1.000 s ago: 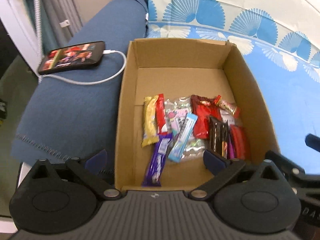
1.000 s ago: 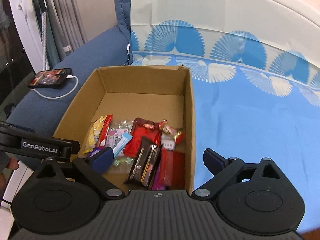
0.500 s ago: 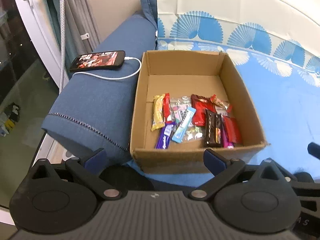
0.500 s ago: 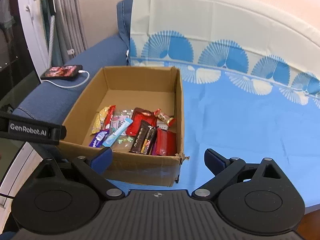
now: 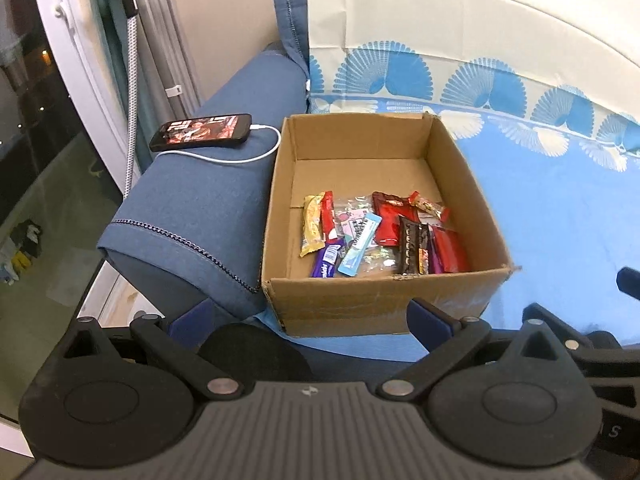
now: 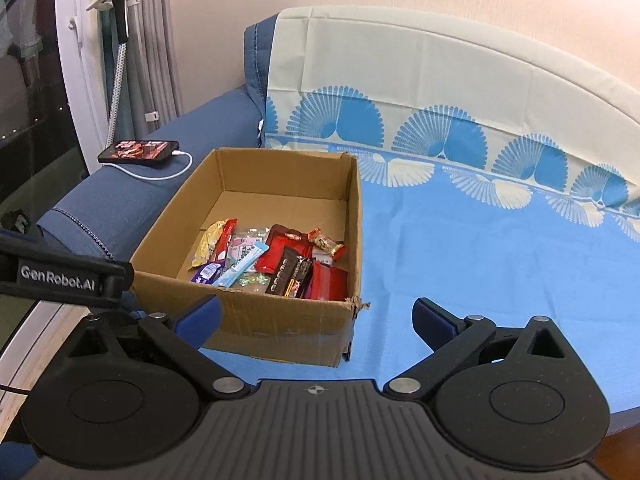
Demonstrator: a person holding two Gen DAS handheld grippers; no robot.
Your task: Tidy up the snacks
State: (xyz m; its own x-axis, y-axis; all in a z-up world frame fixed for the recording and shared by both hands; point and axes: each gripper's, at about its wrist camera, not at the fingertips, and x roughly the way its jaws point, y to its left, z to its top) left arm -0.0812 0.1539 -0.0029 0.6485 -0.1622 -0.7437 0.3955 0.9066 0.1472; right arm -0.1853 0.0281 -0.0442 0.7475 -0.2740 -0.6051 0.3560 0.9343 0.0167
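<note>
hovering short of the cardboard box point(image 5: 384, 304) on the blue sheet point(image 6: 480, 264), left gripper point(image 5: 308, 316) and right gripper point(image 6: 316, 316) both spread, holding nothing. the snacks point(image 6: 272, 260) lie flat at the box's near end: light, crinkly, likely slippery, best pinched across a wrapper's width. tall walls crowd the reach; room's open above and rightward.

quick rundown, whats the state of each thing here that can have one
cardboard box: open on top, upright, snacks in its near half
phone: screen lit, cable plugged in, flat on the sofa arm
left gripper: open, holding nothing
right gripper: open, holding nothing
clear packet: lying flat under other snacks
</note>
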